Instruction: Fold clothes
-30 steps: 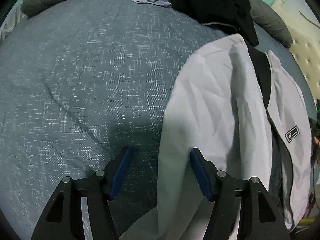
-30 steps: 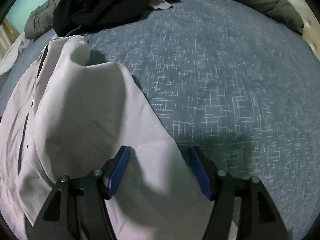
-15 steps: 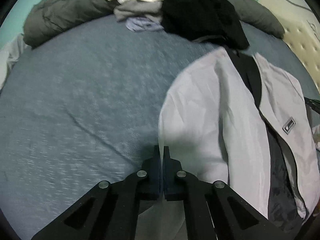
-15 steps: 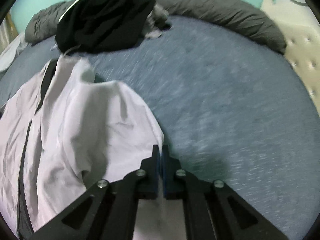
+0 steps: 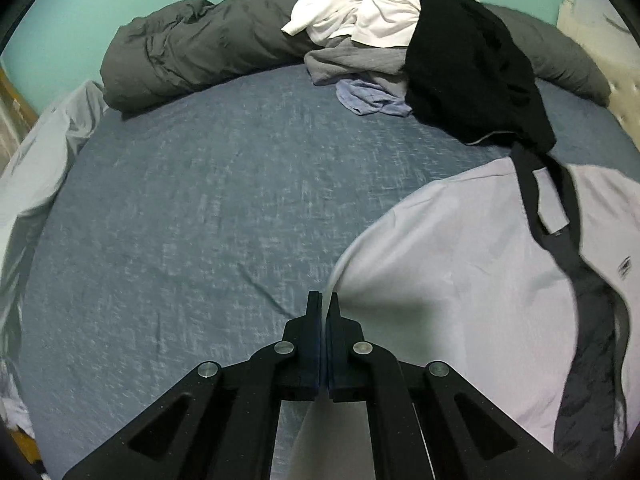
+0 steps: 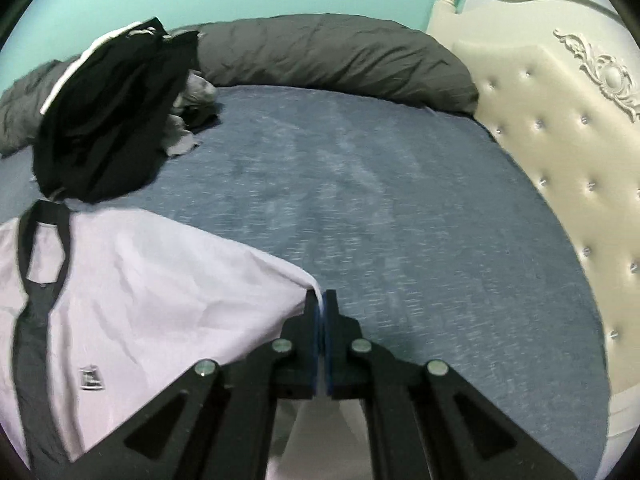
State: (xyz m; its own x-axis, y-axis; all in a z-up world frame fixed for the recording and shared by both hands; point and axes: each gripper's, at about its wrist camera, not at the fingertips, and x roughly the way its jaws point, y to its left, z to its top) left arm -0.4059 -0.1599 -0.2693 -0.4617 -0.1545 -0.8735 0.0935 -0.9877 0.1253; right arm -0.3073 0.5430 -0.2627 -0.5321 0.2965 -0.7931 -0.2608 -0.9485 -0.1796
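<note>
Both grippers are clamped tight on the jacket (image 5: 460,264): the left gripper (image 5: 325,300) pinches one side edge, the right gripper (image 6: 321,298) the opposite one. The pale jacket lies open-fronted on the bed (image 5: 200,220), collar toward the far edge. A clothes pile (image 5: 420,52) sits at that far edge, right against the grey duvet (image 5: 192,48).

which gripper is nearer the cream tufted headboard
Right. The right gripper, shut on the pale grey jacket, has the headboard close along its right side. From the left gripper, clamped on the jacket's other edge, the headboard shows only at the far right corner.
</note>
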